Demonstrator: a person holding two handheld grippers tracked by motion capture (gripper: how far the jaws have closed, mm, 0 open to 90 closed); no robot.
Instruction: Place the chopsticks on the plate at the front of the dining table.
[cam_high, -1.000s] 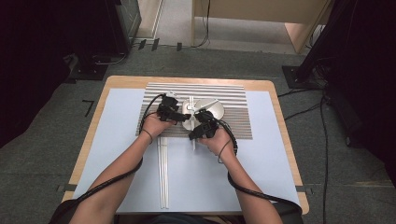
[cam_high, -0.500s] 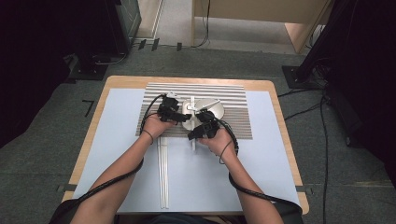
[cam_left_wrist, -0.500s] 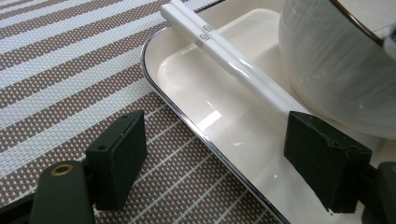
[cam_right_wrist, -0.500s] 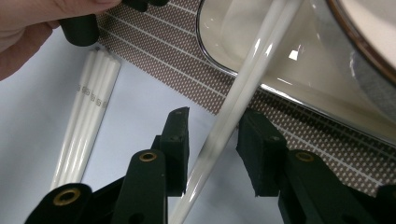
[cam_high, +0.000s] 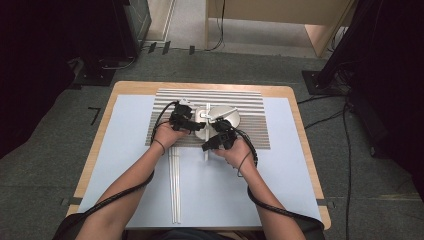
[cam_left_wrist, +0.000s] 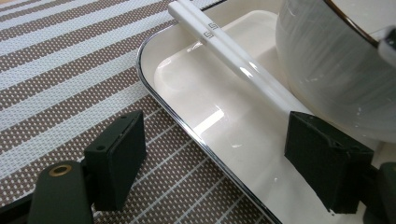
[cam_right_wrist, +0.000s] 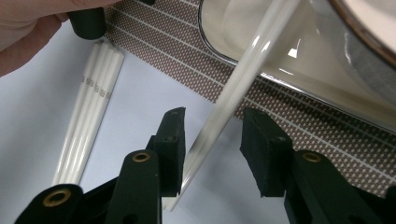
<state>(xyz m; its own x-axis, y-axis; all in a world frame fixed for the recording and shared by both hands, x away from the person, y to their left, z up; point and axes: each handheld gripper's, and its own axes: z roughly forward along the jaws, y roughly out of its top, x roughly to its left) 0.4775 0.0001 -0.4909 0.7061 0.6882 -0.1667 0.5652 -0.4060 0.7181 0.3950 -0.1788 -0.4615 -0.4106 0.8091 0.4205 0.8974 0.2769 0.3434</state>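
A white chopstick (cam_right_wrist: 233, 88) slants between the jaws of the right claw (cam_right_wrist: 212, 149); jaws spread, w/ a gap either side, not yet pinching. Its far end rests in a shallow cream tray (cam_left_wrist: 187, 88), its near end reaches out over the pale sheet on the desk (cam_high: 300, 165). Likely step: grabbing that stick; next move calls for closing squarely on it so it doesn't roll or slip. The tray holds a white bowl (cam_left_wrist: 327, 60) plus a chopstick pair (cam_left_wrist: 224, 42) beside it; bowl contents can't be seen. Left claw (cam_left_wrist: 212, 158) is spread, straddling the tray's rim, holding nothing. Tray sits on a striped mat (cam_high: 250, 100). More chopsticks (cam_right_wrist: 88, 112) lie on the sheet near the left hand (cam_high: 167, 134).
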